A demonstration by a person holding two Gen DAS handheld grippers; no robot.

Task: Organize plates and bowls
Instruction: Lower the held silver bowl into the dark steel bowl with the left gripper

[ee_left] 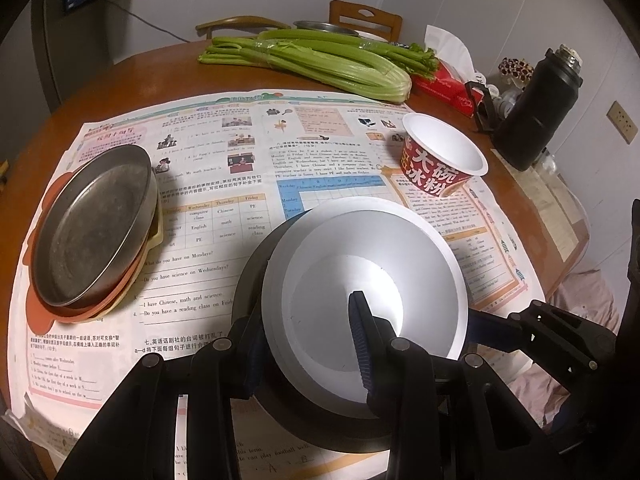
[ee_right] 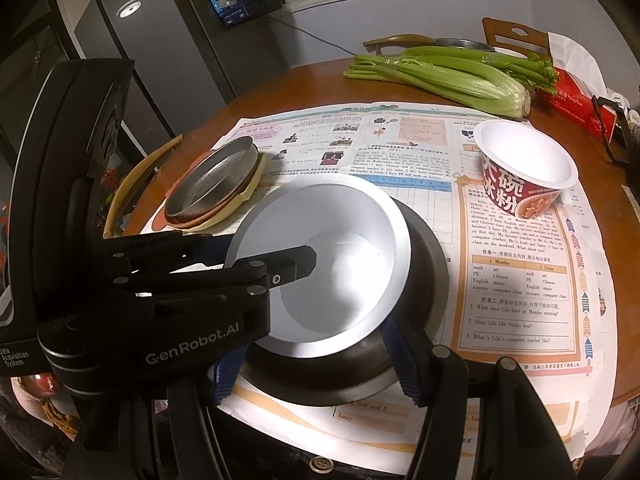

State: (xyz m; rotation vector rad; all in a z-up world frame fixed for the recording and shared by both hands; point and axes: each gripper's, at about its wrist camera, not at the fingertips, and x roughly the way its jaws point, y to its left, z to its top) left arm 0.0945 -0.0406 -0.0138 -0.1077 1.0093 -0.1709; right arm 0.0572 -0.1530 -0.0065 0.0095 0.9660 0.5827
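Note:
A white bowl (ee_left: 384, 264) (ee_right: 344, 256) sits tilted inside a dark metal bowl (ee_left: 256, 264) (ee_right: 424, 264) near the table's front edge. My left gripper (ee_left: 312, 320) (ee_right: 256, 264) is shut on the white bowl's near rim, one finger inside, one outside. My right gripper (ee_right: 316, 356) is open, its fingers either side of the dark bowl's near edge. A metal plate (ee_left: 92, 224) (ee_right: 216, 180) rests on a stack of orange and cream plates (ee_left: 60, 316) (ee_right: 244, 196) at the left. A red paper bowl (ee_left: 440, 156) (ee_right: 524, 168) stands at the right.
Printed paper sheets (ee_left: 224, 184) cover the round wooden table (ee_left: 120, 80). Celery (ee_left: 320, 60) lies at the back. A red tissue box (ee_left: 444, 84) and a black flask (ee_left: 540, 108) stand at the far right. Chairs stand behind the table.

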